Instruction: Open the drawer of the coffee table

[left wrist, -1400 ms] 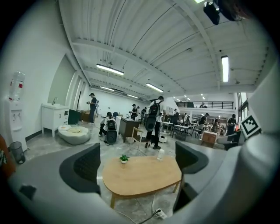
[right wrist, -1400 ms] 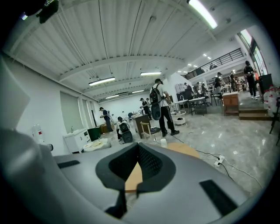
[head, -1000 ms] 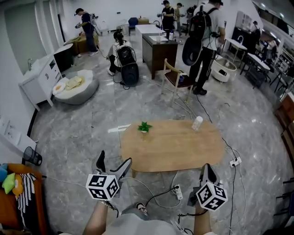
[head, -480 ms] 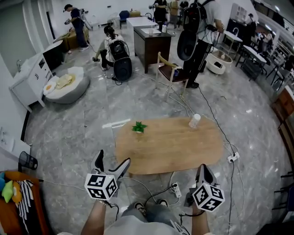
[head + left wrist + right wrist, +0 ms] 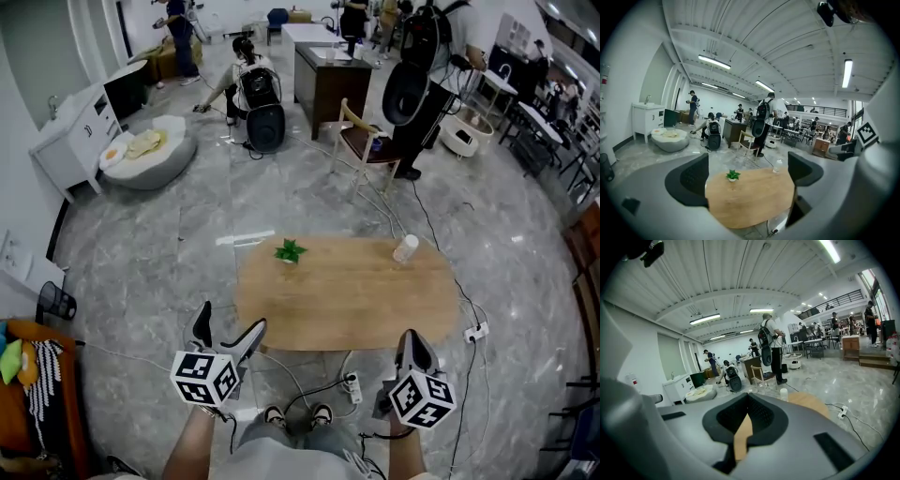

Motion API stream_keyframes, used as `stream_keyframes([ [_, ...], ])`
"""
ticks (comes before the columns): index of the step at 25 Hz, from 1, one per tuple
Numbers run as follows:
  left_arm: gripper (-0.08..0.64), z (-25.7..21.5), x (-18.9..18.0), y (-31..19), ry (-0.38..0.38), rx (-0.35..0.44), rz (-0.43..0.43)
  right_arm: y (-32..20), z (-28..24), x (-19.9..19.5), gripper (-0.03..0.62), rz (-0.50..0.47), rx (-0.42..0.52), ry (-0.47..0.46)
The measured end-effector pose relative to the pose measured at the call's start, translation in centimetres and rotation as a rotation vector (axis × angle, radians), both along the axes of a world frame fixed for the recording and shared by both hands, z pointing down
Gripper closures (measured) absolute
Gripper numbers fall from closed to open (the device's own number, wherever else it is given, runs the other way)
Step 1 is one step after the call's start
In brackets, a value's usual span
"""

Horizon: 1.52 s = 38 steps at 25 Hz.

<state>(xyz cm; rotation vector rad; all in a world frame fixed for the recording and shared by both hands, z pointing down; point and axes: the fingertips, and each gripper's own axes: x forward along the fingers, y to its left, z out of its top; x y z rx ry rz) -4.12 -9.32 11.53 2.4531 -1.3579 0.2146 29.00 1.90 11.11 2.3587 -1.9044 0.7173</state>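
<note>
The oval wooden coffee table (image 5: 347,292) stands on the marble floor in front of me; its drawer does not show from above. A small green plant (image 5: 289,250) and a clear bottle (image 5: 405,247) sit near its far edge. My left gripper (image 5: 225,331) hovers open by the table's near left corner, holding nothing. My right gripper (image 5: 411,345) is shut and empty at the near right edge. In the left gripper view the table (image 5: 750,199), plant (image 5: 733,175) and bottle (image 5: 777,165) lie between the spread jaws of the left gripper (image 5: 749,176). The right gripper (image 5: 745,422) shows only a sliver of table (image 5: 742,437).
A power strip (image 5: 352,382) and loose cables lie on the floor under the table's near edge, another strip (image 5: 476,331) at its right. My shoes (image 5: 296,414) show below. A wooden chair (image 5: 366,148), a beanbag (image 5: 150,157), a wire bin (image 5: 56,302) and several people stand farther off.
The view has shifted a little and my feet have come into sight. Both grippers sit slightly lower in the head view, still by the table's near edge, jaws unchanged.
</note>
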Motion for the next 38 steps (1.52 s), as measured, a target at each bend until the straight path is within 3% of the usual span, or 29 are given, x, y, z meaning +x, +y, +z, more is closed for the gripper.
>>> stream_keyframes([
  [7, 0.038, 5.7, -2.0, 1.1, -0.015, -0.083, -0.062, -1.0, 4.9, -0.8, 0.591, -0.07, -0.078, -0.01],
  [17, 0.038, 23.3, -0.8, 2.9, 0.005, -0.25, -0.004, -2.9, 21.1, -4.2, 0.592, -0.133, -0.218, -0.072],
  [23, 0.038, 32.7, -1.5, 3.5, -0.02, -0.259, 0.014, -1.6, 30.5, -4.6, 0.592, -0.131, -0.288, -0.077],
  [28, 0.038, 37.6, -1.8, 3.4, 0.009, -0.269, 0.022, -1.6, 34.2, -4.5, 0.592, -0.123, -0.3, -0.069],
  [32, 0.04, 40.1, -0.4, 4.2, 0.007, -0.26, 0.097, -1.8, 35.7, -4.4, 0.592, -0.141, -0.322, -0.051],
  [38, 0.04, 44.3, 1.5, 5.1, -0.016, -0.273, 0.308, -3.0, 37.5, -5.4, 0.592, -0.172, -0.345, -0.053],
])
